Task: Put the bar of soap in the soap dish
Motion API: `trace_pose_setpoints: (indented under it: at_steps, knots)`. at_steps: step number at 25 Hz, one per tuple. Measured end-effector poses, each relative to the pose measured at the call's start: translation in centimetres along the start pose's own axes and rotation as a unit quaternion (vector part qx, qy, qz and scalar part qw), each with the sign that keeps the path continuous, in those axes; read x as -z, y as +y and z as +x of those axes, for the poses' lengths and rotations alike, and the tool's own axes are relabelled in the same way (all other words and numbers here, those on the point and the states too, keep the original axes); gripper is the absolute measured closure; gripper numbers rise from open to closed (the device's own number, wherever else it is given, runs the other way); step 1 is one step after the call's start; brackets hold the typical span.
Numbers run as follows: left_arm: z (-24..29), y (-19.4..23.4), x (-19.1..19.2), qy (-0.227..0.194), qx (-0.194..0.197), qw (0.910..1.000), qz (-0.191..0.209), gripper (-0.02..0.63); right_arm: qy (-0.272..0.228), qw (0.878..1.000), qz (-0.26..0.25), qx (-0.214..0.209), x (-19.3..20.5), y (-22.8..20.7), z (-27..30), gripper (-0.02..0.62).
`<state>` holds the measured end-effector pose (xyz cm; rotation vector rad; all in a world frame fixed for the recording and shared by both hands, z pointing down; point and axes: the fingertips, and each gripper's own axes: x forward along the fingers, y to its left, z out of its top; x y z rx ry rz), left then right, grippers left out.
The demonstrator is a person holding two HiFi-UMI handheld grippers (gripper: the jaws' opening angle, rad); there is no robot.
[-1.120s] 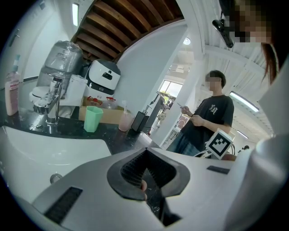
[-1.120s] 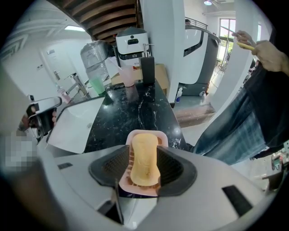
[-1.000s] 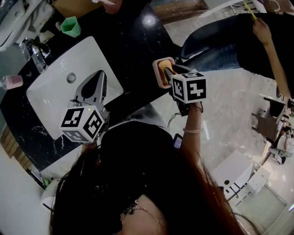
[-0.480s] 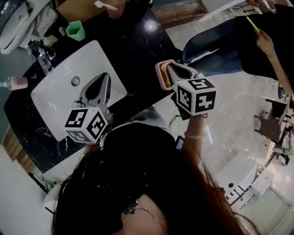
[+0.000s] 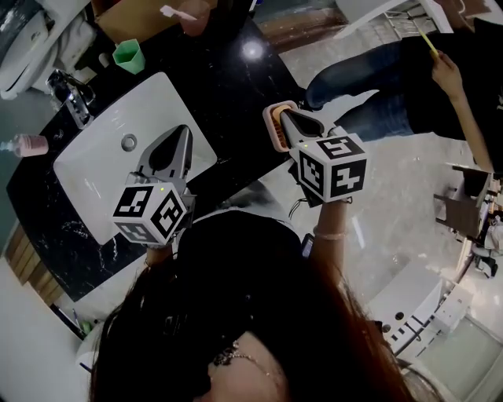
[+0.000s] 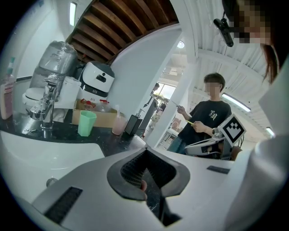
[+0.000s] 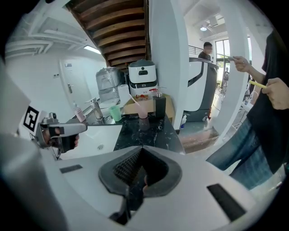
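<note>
An orange bar of soap [image 5: 278,128] lies in the pink soap dish [image 5: 271,112] at the edge of the black counter [image 5: 228,71]. My right gripper [image 5: 286,115] hangs just above and beside the dish, its jaws shut with nothing between them; in its own view the right gripper [image 7: 142,149] points along the counter and neither dish nor soap shows. My left gripper [image 5: 171,149] hovers over the white sink [image 5: 94,149], shut and empty. Its own view has the left gripper [image 6: 145,151] aimed across the sink, and the right gripper [image 6: 212,145] shows off to the side.
A green cup [image 5: 130,55], a faucet [image 5: 69,93] and a pink bottle [image 5: 27,145] stand round the sink. A cardboard box [image 5: 134,20] sits at the counter's back, a black dispenser [image 7: 159,106] near it. A person [image 5: 440,71] stands on the floor beside the counter.
The right gripper has pulled back and up from the soap dish and its jaws have closed empty; the soap stays in the dish. The left gripper has hardly moved.
</note>
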<state>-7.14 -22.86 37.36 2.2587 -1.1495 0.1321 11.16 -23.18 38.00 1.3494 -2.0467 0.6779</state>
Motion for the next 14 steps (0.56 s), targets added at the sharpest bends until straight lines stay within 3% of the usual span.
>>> trace_pose_setpoints:
  at_steps: [9,12,14]
  knots:
    - [-0.6,-0.8,-0.2,-0.012,0.014,0.9998,-0.003,0.611,-0.007,1.0,-0.01,0.0,0.0,0.7,-0.7,0.586]
    - [-1.7,-1.8,-1.6,-0.043,0.069,0.9949,-0.06,0.611,-0.012,1.0,-0.014,-0.003,-0.1,1.2,-1.1,0.586]
    - [-2.9,-2.9,-3.4,-0.078,0.128,0.9823,-0.113,0.611,-0.019,1.0,-0.019,-0.005,-0.5,1.5,-1.5,0.586]
